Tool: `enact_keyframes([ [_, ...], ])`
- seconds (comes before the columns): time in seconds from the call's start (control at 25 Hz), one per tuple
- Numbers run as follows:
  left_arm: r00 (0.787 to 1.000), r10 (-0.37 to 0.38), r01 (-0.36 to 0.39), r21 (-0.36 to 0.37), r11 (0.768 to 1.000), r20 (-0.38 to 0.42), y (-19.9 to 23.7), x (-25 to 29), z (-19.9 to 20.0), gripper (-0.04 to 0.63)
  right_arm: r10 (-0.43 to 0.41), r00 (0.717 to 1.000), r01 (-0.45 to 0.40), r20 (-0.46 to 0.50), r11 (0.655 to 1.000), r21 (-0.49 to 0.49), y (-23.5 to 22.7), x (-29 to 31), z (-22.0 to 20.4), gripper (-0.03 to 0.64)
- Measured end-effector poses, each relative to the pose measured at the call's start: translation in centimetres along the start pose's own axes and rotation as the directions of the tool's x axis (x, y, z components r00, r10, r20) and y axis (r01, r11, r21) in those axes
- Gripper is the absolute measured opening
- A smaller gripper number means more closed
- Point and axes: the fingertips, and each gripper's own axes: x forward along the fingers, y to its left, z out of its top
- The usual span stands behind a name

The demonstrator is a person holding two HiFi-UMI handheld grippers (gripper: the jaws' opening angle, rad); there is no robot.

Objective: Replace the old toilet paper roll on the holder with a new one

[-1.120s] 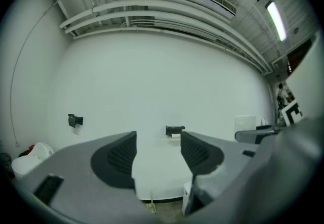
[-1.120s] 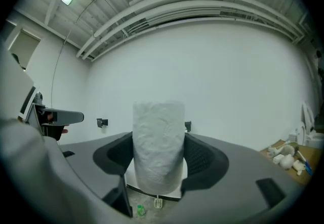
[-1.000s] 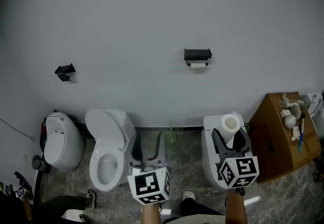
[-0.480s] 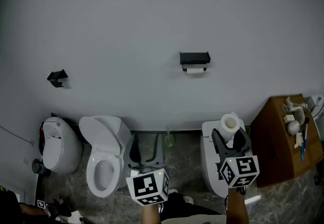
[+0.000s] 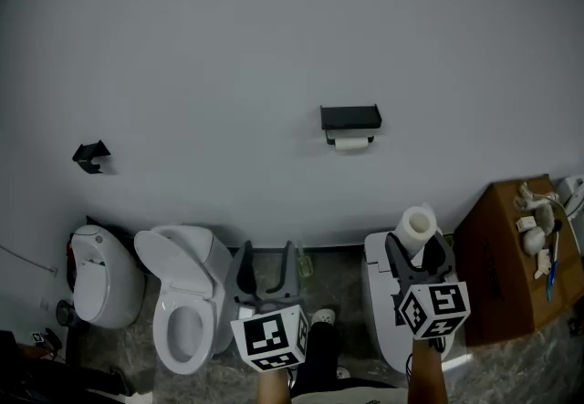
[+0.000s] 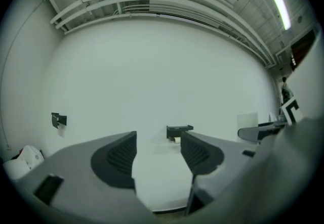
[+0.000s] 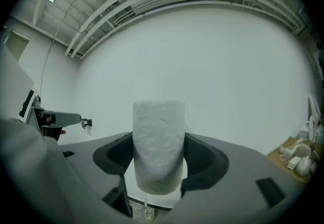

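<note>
A black holder is fixed to the white wall, with the thin old roll hanging under it. My right gripper is shut on a full white toilet paper roll, held upright well below and right of the holder. In the right gripper view that roll fills the gap between the jaws of the right gripper. My left gripper stands open and empty, low in the middle. The left gripper view shows the holder far off, beyond the left gripper.
A white toilet with its lid up stands at lower left, with a white bin beside it. Another white toilet sits under the right gripper. A cardboard box with small items stands at right. A second black bracket hangs on the wall at left.
The view has shifted: the toilets and box sit lower and the left bracket further left. Both grippers keep their places in the picture, and the new roll stays held.
</note>
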Motion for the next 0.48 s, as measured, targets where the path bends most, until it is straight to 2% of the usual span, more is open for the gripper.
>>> enact_keyframes([
  [0.48,0.999,-0.045,0.045,0.007,0.999,0.003,2.4,14.4,0.6,0.253,-0.053,0.999,0.054,0.01,0.998,-0.012,-2.4,12.6,1.5,0.302],
])
